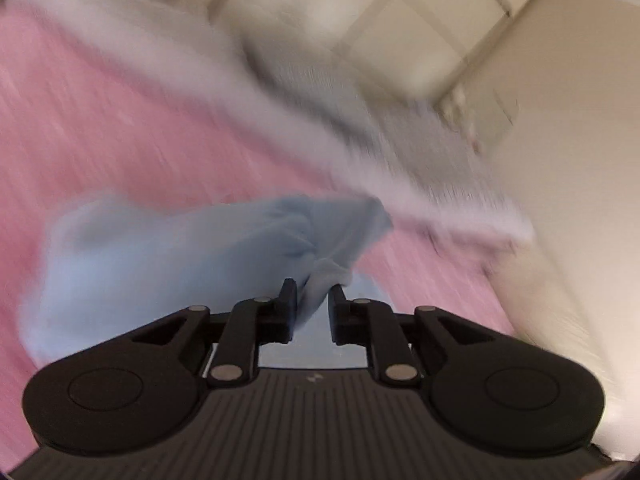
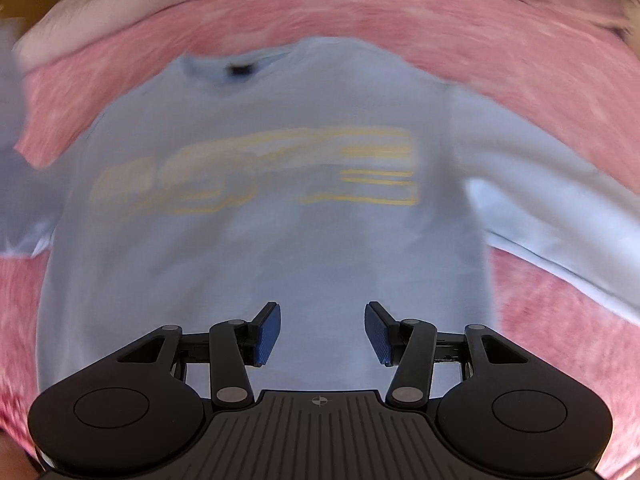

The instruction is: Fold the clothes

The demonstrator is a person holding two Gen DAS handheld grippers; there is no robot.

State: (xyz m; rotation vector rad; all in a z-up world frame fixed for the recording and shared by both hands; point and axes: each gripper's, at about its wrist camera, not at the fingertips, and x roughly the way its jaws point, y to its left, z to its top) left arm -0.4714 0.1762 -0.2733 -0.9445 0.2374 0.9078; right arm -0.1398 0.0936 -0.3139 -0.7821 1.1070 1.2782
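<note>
No legible text

The light-blue sweatshirt carries a yellow print across its chest, but motion blur smears it past reading; the dark neck label is also unreadable.

- The sweatshirt is pale blue, with blurred yellow lettering across its chest and a dark label at the neck.
- The blanket under it is mottled pink.
- A whitish cover runs along the blanket's far edge.
- The right gripper is black with blue pads.
- The left gripper is black.
- The wall is cream.
</note>
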